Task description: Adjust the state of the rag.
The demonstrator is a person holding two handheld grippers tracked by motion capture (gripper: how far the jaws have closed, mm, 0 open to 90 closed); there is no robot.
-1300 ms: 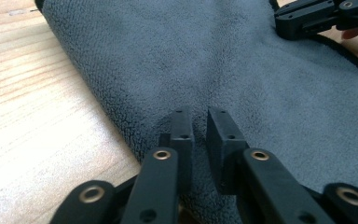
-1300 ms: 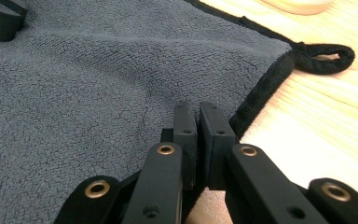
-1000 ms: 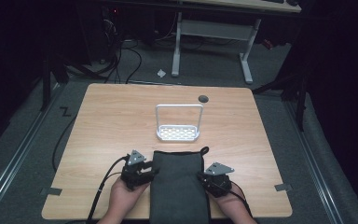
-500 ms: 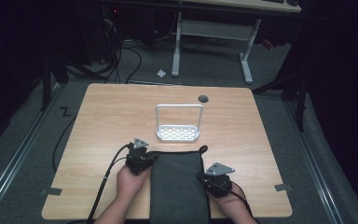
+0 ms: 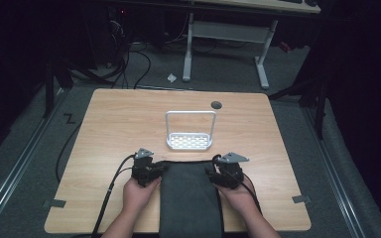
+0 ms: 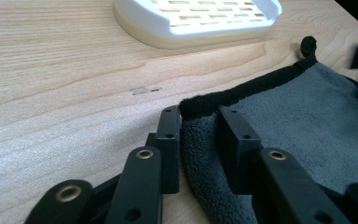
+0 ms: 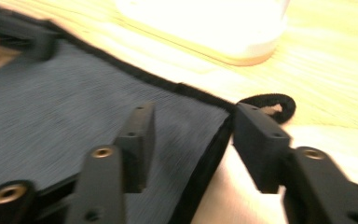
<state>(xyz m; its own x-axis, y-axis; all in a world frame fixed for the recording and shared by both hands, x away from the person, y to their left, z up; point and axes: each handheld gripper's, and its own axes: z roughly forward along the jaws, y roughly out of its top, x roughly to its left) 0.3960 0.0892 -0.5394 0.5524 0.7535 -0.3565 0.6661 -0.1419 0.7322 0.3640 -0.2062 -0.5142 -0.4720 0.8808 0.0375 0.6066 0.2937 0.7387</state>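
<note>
A dark grey towel (image 5: 188, 198) lies flat at the table's near middle and hangs over the near edge. My left gripper (image 5: 158, 169) is at its far left corner. In the left gripper view my left gripper (image 6: 198, 114) straddles the black hem; its jaws have just been opening, and the towel (image 6: 307, 116) lies loose between them. My right gripper (image 5: 214, 173) is at the far right corner. In the right gripper view my right gripper (image 7: 191, 109) has just opened wide across the side edge of the towel (image 7: 51, 102), beside the hanging loop (image 7: 268, 100).
A white slotted rack (image 5: 189, 142) with a tall wire handle stands just beyond the towel, close to both grippers; it is the rack (image 6: 196, 18) ahead of the left jaws. A dark round grommet (image 5: 216, 104) sits near the table's far edge. Cables trail off the near left.
The left gripper moved away from the person to the towel's far left corner, then stayed. The right gripper followed to the far right corner and its jaws went from shut to wide open.
</note>
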